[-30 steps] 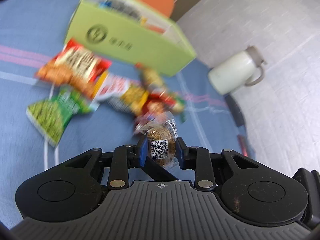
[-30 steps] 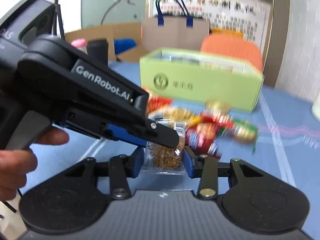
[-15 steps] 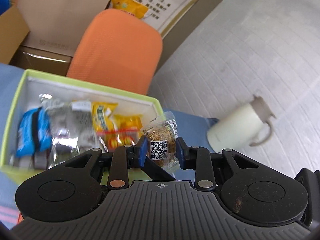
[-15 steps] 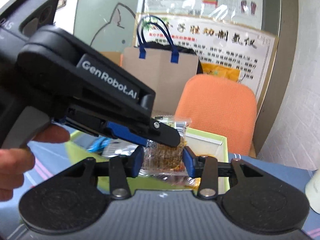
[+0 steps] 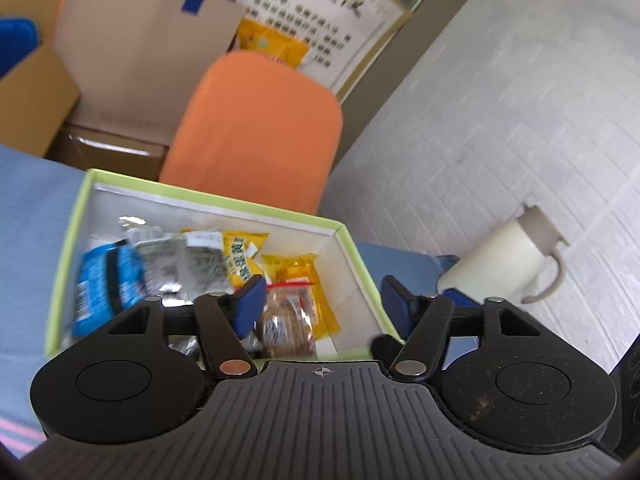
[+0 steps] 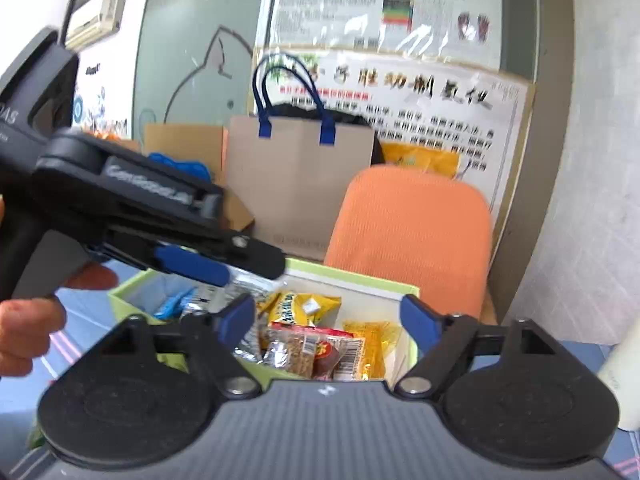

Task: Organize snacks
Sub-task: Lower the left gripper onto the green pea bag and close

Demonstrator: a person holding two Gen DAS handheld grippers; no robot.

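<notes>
- left wrist view: the left gripper (image 5: pixel 324 304) hangs over a shallow lime-green box (image 5: pixel 68 240) with white inner walls, which sits on a blue cloth (image 5: pixel 32 216). its blue-padded fingers (image 5: pixel 249 304) are spread wide and grasp nothing.
- between the fingers, inside the box near its front right corner, lies a clear wrapped snack bar (image 5: pixel 286 326), brown and grainy, with a red strip across the top and a printed code on its face. it rests on a yellow packet (image 5: pixel 298 272).
- more packets fill the box to the left: a blue packet (image 5: pixel 106 280), silver packets (image 5: pixel 188 260) and a second yellow packet with green print (image 5: pixel 240 254).
- behind the box stand an orange chair (image 5: pixel 256 132) and a brown paper bag (image 5: pixel 144 52) with blue handles. a cream jug (image 5: pixel 504 262) stands off to the right.
- right wrist view: the right gripper (image 6: pixel 330 320) also hovers above the box (image 6: pixel 352 280), its blue fingers (image 6: pixel 238 316) spread apart and empty.
- below them, two clear wrapped bars (image 6: pixel 304 350) lie side by side among the yellow packets (image 6: pixel 304 306), one showing a red round label and a barcode.
- the left gripper (image 6: pixel 216 260), black with a blue pad, reaches in from the left over the box, held by a bare hand (image 6: pixel 28 320).
</notes>
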